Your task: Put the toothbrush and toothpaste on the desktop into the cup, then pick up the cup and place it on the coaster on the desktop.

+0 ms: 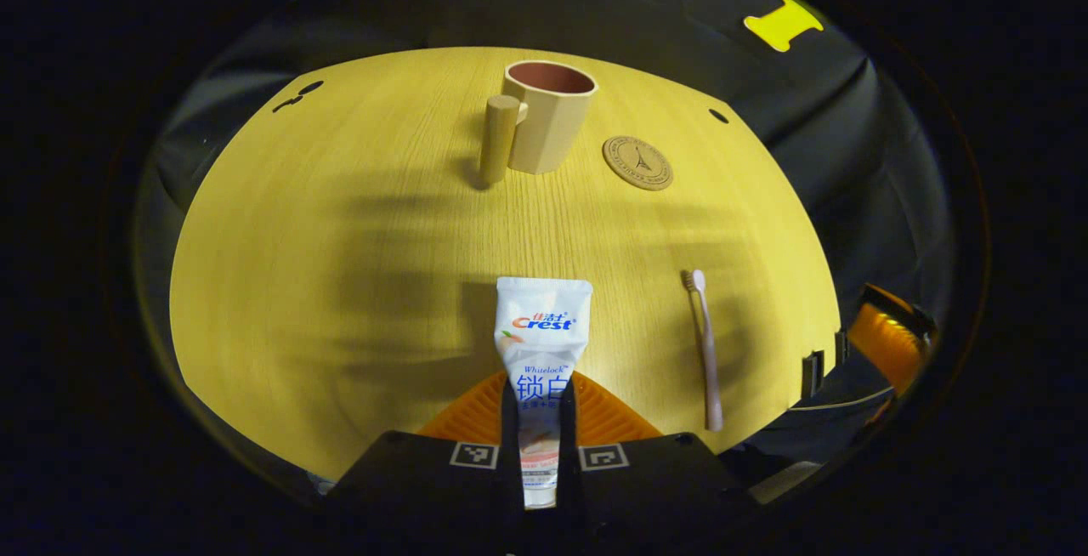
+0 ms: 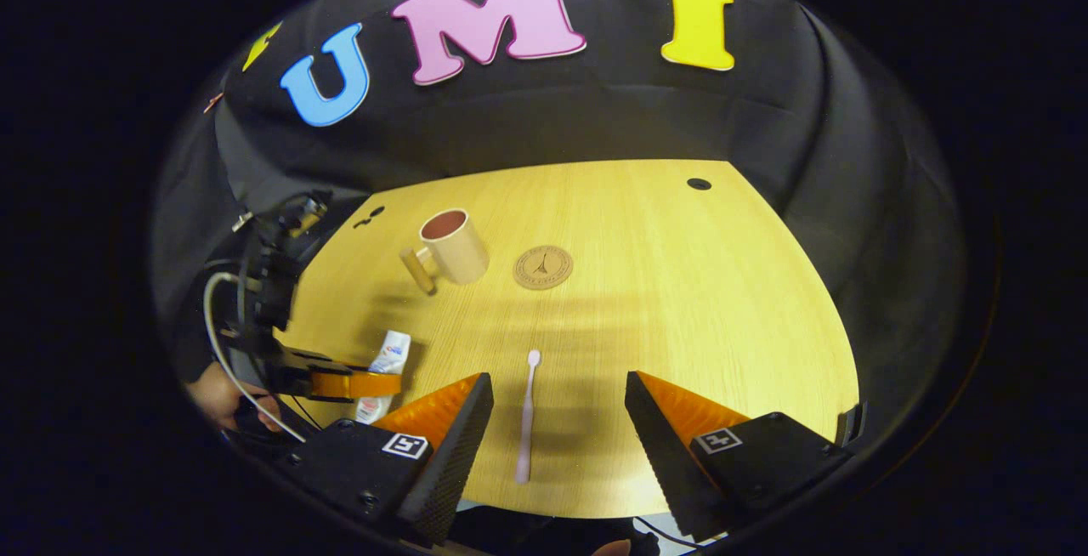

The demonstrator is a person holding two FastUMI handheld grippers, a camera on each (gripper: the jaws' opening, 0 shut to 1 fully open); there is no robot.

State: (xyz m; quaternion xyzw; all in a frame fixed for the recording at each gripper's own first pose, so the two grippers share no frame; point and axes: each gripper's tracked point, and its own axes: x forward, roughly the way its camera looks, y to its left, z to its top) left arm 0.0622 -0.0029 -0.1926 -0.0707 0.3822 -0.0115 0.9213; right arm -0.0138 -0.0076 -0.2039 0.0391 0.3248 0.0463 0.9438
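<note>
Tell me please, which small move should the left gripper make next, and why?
Probably lift the toothpaste off the desktop and carry it toward the cup. The left gripper has its jaws shut on the tube's lower end, and the cup stands open and upright farther ahead. The toothbrush lies between the right gripper's open jaws.

Left gripper (image 1: 539,420) fingers pinched together — right gripper (image 2: 557,420) fingers spread wide.

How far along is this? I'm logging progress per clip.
Nothing is in the cup yet; it stands empty beside the coaster. In hand: the left gripper is shut on the toothpaste. The right gripper is open around the toothbrush, which lies on the desktop. Both items and moving the cup remain.
</note>
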